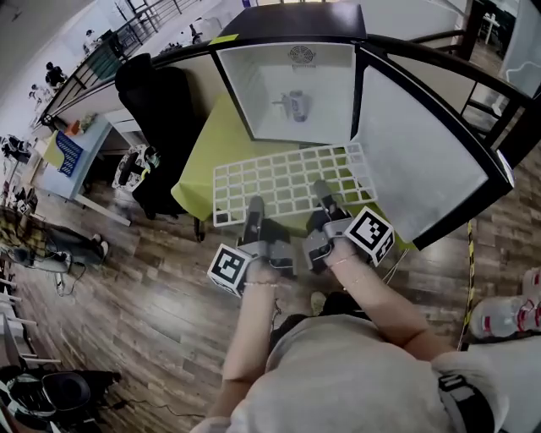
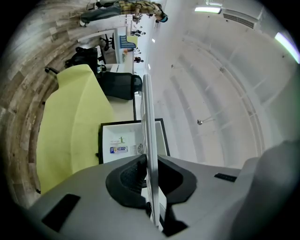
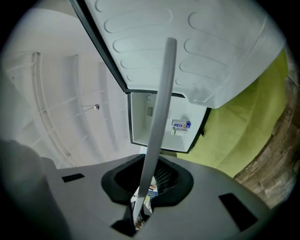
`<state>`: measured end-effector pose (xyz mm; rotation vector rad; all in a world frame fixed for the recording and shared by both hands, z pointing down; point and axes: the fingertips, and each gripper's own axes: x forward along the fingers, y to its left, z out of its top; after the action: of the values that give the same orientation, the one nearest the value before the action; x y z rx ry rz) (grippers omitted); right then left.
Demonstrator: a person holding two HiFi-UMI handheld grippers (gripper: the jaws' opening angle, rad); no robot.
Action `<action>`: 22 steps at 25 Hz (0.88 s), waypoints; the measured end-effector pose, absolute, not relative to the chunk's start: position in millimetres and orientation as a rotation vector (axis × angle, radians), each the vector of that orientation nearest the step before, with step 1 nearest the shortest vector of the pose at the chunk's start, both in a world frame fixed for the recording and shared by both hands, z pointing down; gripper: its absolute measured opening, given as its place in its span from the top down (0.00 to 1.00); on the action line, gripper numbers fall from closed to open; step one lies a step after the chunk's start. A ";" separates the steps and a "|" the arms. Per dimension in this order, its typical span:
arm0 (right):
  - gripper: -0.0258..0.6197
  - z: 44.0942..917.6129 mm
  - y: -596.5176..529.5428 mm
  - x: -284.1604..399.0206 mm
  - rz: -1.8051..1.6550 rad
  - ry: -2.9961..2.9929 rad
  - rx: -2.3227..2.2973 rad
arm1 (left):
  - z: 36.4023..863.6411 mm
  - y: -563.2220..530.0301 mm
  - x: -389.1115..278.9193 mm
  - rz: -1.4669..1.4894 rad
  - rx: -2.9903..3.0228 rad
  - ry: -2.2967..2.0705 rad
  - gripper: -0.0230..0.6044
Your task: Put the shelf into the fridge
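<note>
I read this as a big open-plan work hall, part office and part test lab, not a home. The wood-plank floor (image 1: 144, 287) spreads wide around me. A black office chair (image 1: 161, 110) and a pale desk (image 1: 89, 165) stand off to my left, with a railing (image 1: 139, 21) beyond them. The small fridge (image 1: 270, 76) sits on a table draped in a yellow-green cloth (image 1: 207, 148). Cables (image 1: 51, 245) lie on the floor, and strip lights (image 2: 208, 9) run along a high white ceiling (image 2: 211, 93).

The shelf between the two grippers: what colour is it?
The shelf is white; the head view shows it best.
</note>
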<state>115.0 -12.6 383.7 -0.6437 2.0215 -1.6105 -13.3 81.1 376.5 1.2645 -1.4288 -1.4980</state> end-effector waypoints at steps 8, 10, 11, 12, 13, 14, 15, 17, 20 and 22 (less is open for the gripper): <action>0.90 400.5 -59.7 101.0 -1.636 1.971 -0.712 | 391.4 28.8 -31.6 -1.442 1.245 -1.408 0.91; 0.90 405.7 -68.1 97.3 -1.638 1.959 -0.733 | 396.9 18.2 -36.6 -1.430 1.239 -1.397 0.91; 0.90 407.4 -72.2 95.3 -1.635 1.957 -0.743 | 399.9 12.6 -39.4 -1.430 1.233 -1.386 0.91; 0.90 408.7 -76.4 93.3 -1.630 1.957 -0.754 | 402.7 6.6 -42.3 -1.432 1.227 -1.373 0.91; 0.90 409.9 -80.9 91.5 -1.623 1.955 -0.766 | 405.2 0.4 -45.0 -1.430 1.223 -1.359 0.91; 0.90 411.4 -85.5 89.9 -1.617 1.950 -0.780 | 407.5 -5.8 -47.6 -1.423 1.224 -1.347 0.91; 0.90 413.0 -90.4 88.2 -1.610 1.942 -0.794 | 409.5 -12.0 -50.3 -1.411 1.229 -1.338 0.91; 0.90 416.0 -100.7 82.3 -1.598 1.925 -0.817 | 411.7 -24.9 -57.7 -1.386 1.244 -1.323 0.91; 0.90 420.8 -114.2 69.0 -1.583 1.897 -0.850 | 416.5 -44.1 -73.7 -1.355 1.258 -1.293 0.91; 0.90 422.4 -121.5 59.9 -1.570 1.882 -0.875 | 422.4 -54.6 -85.6 -1.328 1.258 -1.274 0.91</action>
<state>59.9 -121.5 422.4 -0.8750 1.8817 -1.5703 -85.6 -54.6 422.4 1.2580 -1.2735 -1.3281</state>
